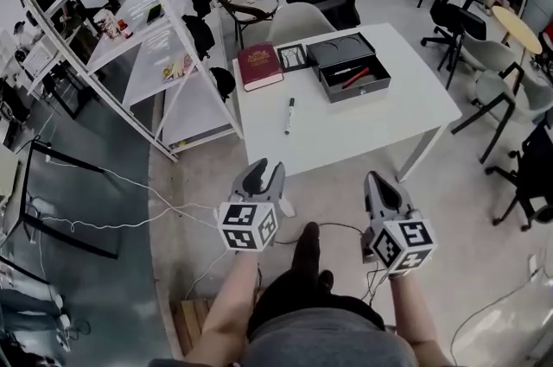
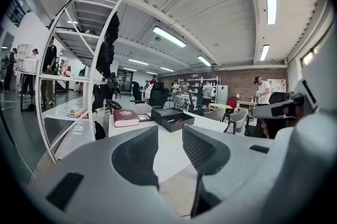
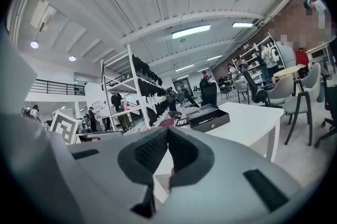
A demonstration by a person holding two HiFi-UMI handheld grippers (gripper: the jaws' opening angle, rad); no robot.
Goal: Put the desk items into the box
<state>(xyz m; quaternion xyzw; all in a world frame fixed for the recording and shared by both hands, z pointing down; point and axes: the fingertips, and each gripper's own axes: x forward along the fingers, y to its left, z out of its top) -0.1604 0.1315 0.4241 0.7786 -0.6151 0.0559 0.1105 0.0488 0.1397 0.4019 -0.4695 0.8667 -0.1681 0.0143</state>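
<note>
Black pen (image 1: 289, 115) well beyond left gripper (image 1: 266, 170), fingers (image 2: 138, 153) apart; right gripper (image 1: 378, 179), fingers (image 3: 149, 152) together.

Your left gripper (image 1: 263, 173) and right gripper (image 1: 378, 182), smooth pale grey moulded shells, dark ribbed pads (image 2: 138, 154) lining the jaws, a white cube (image 1: 248, 225) with black square markers on each, your grey top (image 1: 337, 344), black trousers (image 1: 298, 305), dark shoe (image 1: 307, 246).

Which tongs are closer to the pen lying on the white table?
Left. The left tongs sit off the table's near edge, just short of the pen and slightly to its left; the right tongs are farther off, toward the pen's right.
</note>
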